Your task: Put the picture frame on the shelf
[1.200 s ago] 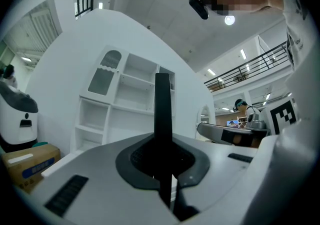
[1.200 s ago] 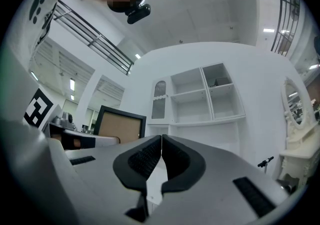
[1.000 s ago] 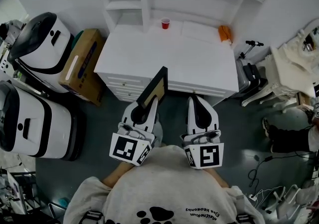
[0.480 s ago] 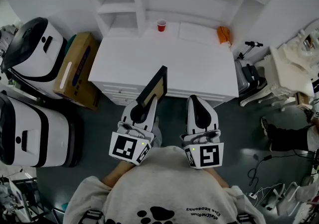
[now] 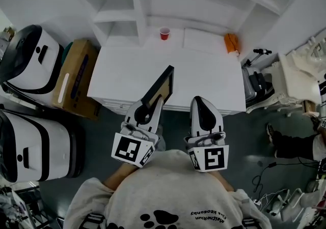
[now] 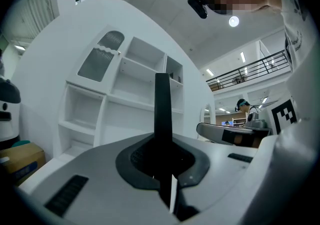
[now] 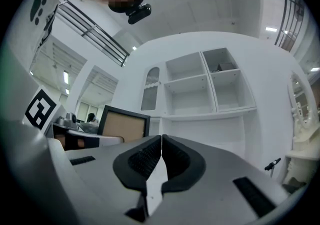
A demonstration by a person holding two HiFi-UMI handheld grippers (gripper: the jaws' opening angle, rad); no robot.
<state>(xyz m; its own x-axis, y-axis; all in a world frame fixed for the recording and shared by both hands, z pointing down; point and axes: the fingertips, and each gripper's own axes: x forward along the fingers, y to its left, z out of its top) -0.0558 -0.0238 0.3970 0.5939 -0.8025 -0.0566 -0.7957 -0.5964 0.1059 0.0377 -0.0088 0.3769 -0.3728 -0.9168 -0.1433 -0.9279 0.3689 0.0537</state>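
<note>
Fingers [image 6: 134, 163] of left gripper [image 5: 154, 102] pinch slim black-rimmed, tan-backed picture frame [image 5: 162, 89].

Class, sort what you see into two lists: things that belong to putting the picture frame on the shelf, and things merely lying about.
Belongs to the job:
picture frame, clamped in the left gripper
white shelf unit

Lying about:
red cup and orange object on the desk
cardboard box beside the desk
</note>
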